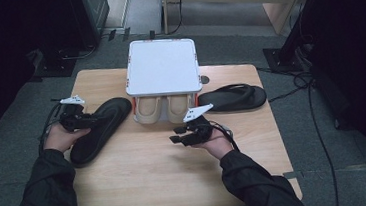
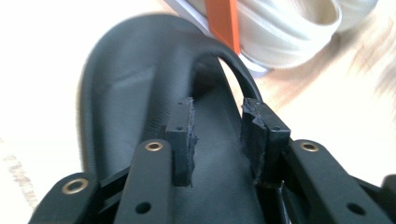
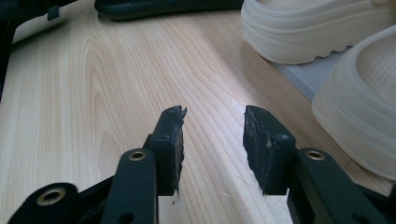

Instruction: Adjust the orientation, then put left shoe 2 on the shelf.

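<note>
A black flip-flop (image 1: 98, 130) lies at the table's left, toe toward the white shoe rack (image 1: 163, 67). My left gripper (image 1: 93, 120) hovers over it, open; in the left gripper view (image 2: 217, 105) the footbed (image 2: 135, 79) runs between the jaws and the strap (image 2: 236, 70) arches just ahead of the right jaw. A second black flip-flop (image 1: 233, 97) lies to the right of the rack. My right gripper (image 1: 175, 136) is open above bare wood in front of the rack, nothing between its jaws (image 3: 212, 114). Two cream clogs (image 1: 161, 110) sit under the rack's top.
The rack has orange corner posts (image 2: 224, 21) and stands at the table's far middle edge. In the right gripper view the cream clogs (image 3: 317, 28) are close on the right and the left flip-flop (image 3: 163, 7) shows at the top. Cables trail on the floor at right.
</note>
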Action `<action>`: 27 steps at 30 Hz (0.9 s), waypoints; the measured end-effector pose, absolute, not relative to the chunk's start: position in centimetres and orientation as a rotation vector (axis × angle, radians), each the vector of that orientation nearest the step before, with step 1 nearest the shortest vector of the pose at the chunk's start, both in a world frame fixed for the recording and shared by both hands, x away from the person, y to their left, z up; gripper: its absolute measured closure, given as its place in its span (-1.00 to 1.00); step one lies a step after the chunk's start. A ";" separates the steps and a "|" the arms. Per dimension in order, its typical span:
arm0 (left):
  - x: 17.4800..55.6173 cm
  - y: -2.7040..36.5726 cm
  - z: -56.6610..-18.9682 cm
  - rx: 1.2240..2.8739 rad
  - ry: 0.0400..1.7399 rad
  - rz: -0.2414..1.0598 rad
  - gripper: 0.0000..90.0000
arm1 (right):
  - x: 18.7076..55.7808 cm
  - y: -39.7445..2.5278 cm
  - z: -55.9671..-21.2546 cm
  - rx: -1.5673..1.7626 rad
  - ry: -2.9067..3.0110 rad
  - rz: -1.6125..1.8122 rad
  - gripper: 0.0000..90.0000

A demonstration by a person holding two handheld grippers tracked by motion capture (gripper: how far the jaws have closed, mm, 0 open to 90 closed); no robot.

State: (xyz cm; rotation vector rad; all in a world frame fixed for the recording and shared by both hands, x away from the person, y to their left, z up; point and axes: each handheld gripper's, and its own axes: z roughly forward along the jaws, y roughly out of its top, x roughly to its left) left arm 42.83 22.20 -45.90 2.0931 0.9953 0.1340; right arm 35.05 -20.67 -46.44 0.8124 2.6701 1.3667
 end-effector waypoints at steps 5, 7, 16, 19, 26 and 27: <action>43.0 23.7 -46.1 2.085 1.066 0.202 0.17 | 35.0 -20.7 -46.5 0.817 2.671 1.364 0.30; 43.1 24.0 -46.3 2.085 1.073 0.198 0.15 | 35.0 -20.7 -46.5 0.818 2.671 1.364 0.30; 43.8 24.4 -48.3 2.076 1.098 0.113 0.13 | 34.9 -20.8 -46.5 0.825 2.667 1.367 0.30; 44.0 24.0 -48.5 2.098 1.096 0.115 0.17 | 34.9 -20.8 -46.6 0.818 2.669 1.360 0.30; 44.6 23.0 -48.8 2.112 1.087 0.112 0.33 | 34.8 -21.0 -46.5 0.830 2.665 1.359 0.29; 44.6 23.0 -48.8 2.117 1.082 0.112 0.35 | 34.8 -21.0 -46.5 0.829 2.666 1.359 0.29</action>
